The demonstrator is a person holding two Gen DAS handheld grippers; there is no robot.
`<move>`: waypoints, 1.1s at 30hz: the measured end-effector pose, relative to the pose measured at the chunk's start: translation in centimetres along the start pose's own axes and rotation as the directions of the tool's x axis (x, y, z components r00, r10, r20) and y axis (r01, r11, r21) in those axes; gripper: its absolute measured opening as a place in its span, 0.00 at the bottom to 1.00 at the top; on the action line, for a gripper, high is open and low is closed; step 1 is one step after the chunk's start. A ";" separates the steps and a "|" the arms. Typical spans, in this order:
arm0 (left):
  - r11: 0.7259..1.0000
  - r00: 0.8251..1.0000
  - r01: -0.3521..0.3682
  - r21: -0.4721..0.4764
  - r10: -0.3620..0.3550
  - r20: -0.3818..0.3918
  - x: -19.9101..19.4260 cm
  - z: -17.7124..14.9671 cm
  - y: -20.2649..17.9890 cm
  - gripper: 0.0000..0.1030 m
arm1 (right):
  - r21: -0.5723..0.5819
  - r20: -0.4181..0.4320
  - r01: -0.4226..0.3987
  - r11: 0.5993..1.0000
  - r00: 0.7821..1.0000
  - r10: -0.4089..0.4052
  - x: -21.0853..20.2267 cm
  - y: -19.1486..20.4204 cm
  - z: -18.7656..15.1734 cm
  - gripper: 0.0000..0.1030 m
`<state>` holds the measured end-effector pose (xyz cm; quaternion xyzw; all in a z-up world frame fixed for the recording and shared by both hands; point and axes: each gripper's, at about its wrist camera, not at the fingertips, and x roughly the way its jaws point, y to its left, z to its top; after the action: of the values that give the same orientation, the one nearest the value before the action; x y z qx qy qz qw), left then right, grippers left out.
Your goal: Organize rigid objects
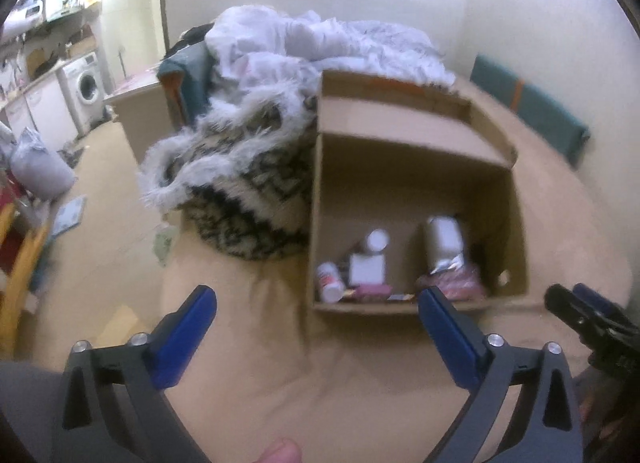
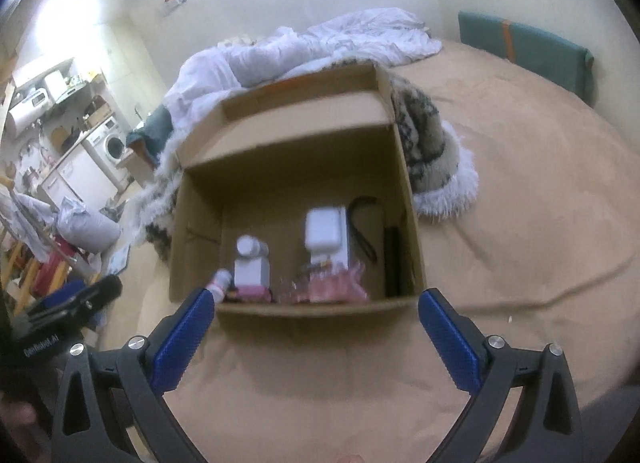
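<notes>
An open cardboard box point(image 1: 404, 171) point(image 2: 304, 155) stands on a tan bedspread point(image 1: 248, 343). Inside lie several items: a small white bottle point(image 1: 331, 282) point(image 2: 221, 279), a white square box point(image 1: 367, 268) point(image 2: 250, 269), a round white cap point(image 1: 377, 240) point(image 2: 248, 245), a white container point(image 1: 443, 239) point(image 2: 325, 229), a pink wrapped pack point(image 1: 460, 281) point(image 2: 340, 287) and a black cord point(image 2: 362, 223). My left gripper point(image 1: 318, 297) hovers open just short of the box's near wall, nothing between its blue pads. My right gripper point(image 2: 318, 301) is open and empty at the same wall, and shows in the left wrist view at the right edge point(image 1: 580, 303).
A furry black-and-white blanket point(image 1: 240, 183) point(image 2: 432, 151) lies against the box, with crumpled white bedding point(image 1: 304, 43) point(image 2: 304, 51) behind. A teal cushion point(image 1: 532, 103) point(image 2: 532, 51) leans on the wall. Left of the bed are a washing machine point(image 1: 86, 85), a grey bag point(image 1: 40, 171) and floor clutter.
</notes>
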<state>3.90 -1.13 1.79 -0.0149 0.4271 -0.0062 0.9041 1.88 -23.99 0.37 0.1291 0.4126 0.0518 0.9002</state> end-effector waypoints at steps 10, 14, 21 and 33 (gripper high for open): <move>0.998 0.999 0.029 -0.056 -0.031 -0.040 0.6 -0.7 0.4 0.98 | -0.006 -0.030 0.029 1.000 0.999 -0.029 1.7 0.3 -0.5 1.00; 0.997 0.997 0.044 -0.071 -0.048 -0.054 1.0 -0.6 0.4 0.98 | -0.011 -0.029 0.035 0.999 0.999 -0.036 1.8 0.3 -0.5 1.00; 0.997 0.997 0.045 -0.067 -0.049 -0.059 1.2 -0.6 0.3 0.98 | -0.012 -0.033 0.034 0.999 0.999 -0.034 2.0 0.3 -0.4 1.00; 0.997 0.997 0.042 -0.066 -0.046 -0.058 1.2 -0.6 0.2 0.98 | -0.011 -0.030 0.034 0.999 0.999 -0.035 1.9 0.4 -0.4 1.00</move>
<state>4.15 -0.96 0.49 -0.0533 0.4533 -0.0127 0.8897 2.79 -23.21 -1.13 0.1163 0.4280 0.0404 0.8954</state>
